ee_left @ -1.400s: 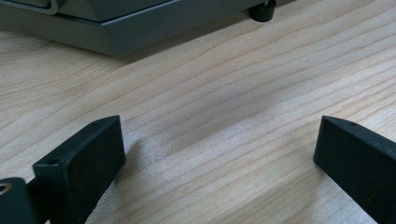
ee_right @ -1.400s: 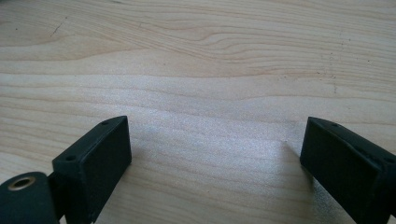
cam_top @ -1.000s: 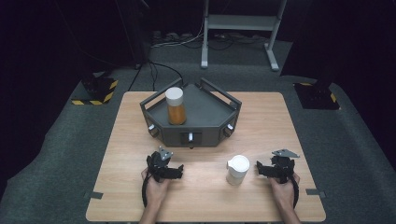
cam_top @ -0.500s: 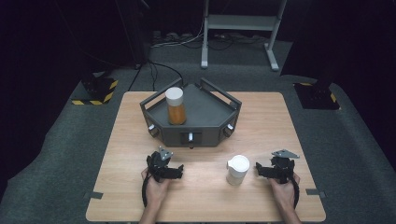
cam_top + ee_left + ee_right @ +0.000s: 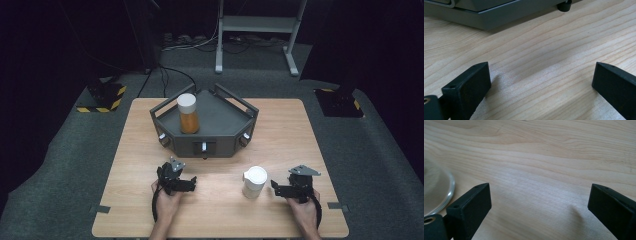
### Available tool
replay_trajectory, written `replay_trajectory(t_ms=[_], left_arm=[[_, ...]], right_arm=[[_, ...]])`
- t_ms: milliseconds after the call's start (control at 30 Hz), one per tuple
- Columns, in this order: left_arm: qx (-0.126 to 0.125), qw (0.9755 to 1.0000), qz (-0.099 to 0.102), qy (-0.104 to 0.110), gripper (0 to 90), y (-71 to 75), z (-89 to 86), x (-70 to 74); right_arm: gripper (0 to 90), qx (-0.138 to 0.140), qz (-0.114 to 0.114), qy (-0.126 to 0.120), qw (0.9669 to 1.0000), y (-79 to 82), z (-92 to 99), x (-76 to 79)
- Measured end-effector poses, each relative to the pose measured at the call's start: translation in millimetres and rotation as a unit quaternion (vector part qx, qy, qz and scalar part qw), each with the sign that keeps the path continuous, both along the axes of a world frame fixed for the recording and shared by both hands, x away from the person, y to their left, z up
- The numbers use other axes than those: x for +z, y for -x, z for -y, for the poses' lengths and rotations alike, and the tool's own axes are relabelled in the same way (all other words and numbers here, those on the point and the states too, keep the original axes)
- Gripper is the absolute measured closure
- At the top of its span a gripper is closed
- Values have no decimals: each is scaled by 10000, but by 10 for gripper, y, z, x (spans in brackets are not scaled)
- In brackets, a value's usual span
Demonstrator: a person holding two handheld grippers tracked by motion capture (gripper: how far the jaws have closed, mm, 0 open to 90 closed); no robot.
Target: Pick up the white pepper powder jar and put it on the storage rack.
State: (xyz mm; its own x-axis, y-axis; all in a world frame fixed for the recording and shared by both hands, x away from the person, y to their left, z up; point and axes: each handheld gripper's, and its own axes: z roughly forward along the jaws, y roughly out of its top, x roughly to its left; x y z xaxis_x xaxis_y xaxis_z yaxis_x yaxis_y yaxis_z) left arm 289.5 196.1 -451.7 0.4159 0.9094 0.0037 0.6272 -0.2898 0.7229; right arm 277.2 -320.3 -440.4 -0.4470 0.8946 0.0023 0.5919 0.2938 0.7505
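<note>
An orange jar with a white lid point(image 5: 188, 113) stands upright on the left part of a grey angular tray point(image 5: 220, 120) at the table's middle back. A white-lidded clear jar point(image 5: 254, 182) stands on the bare wood near the front, right of centre; its glass base point(image 5: 436, 192) curves in at the left of the right gripper view. My left gripper point(image 5: 192, 182) rests low on the table in front of the tray, open, nothing between its jaws point(image 5: 541, 82). My right gripper point(image 5: 274, 188) rests just right of the clear jar, open and empty point(image 5: 539, 205).
The tray's grey base and a black foot point(image 5: 564, 5) lie just ahead of the left gripper. Bare wooden tabletop point(image 5: 140, 150) stretches left and right of the tray. Around the table are dark carpet, cables and a metal stand point(image 5: 257, 30).
</note>
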Motion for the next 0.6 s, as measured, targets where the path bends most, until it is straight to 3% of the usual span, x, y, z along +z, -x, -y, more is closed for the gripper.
replay_trajectory(t_ms=[600], left_arm=[[-3,10000,-2,-3,19,-1,0,1]], right_arm=[[59,712,-18,-33,9975,201,-78,69]])
